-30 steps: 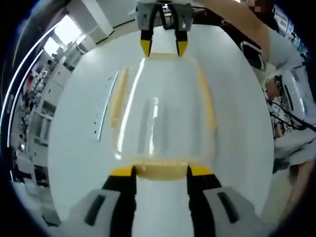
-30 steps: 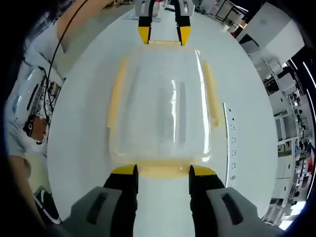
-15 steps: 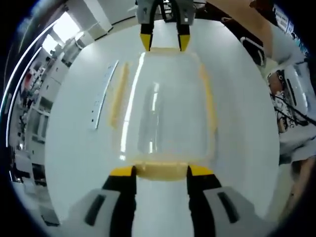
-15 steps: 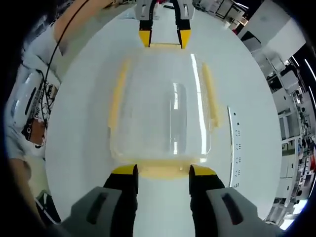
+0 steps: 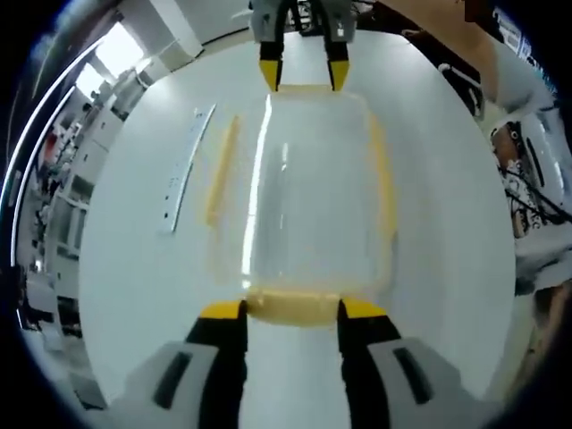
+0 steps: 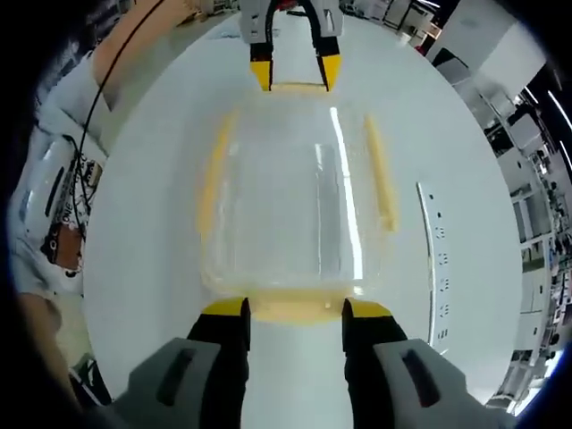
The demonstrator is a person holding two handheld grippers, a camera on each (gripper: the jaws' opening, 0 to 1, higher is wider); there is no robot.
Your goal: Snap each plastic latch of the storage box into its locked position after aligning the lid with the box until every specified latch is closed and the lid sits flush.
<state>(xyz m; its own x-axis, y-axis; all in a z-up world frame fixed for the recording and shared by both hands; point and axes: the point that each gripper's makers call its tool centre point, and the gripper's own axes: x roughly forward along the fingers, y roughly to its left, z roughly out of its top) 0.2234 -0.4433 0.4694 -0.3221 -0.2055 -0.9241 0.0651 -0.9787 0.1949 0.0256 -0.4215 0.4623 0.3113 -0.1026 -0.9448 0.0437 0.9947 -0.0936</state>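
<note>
A clear storage box (image 5: pixel 313 197) with its lid on stands on the white table (image 5: pixel 134 295), with yellow latches along its sides. My left gripper (image 5: pixel 292 308) is open at one short end, its jaws standing either side of the yellow end latch (image 5: pixel 292 306). My right gripper (image 5: pixel 304 76) stands the same way at the far end. In the right gripper view, the right gripper (image 6: pixel 292 308) is open around its near end latch (image 6: pixel 295 310). The left gripper (image 6: pixel 290 73) straddles the opposite latch. Long side latches (image 6: pixel 210 183) (image 6: pixel 380 174) lie flat against the box (image 6: pixel 290 197).
A white power strip (image 5: pixel 183 165) lies on the table beside the box, also seen as the power strip (image 6: pixel 433 259) in the right gripper view. A person (image 5: pixel 536 179) stands at the table's edge, with a cable and patterned clothing (image 6: pixel 54 206). Shelving and furniture ring the table.
Both views have shifted a little against the table and power strip. The box keeps its place between the two grippers. The glare on the lid has slid sideways.
</note>
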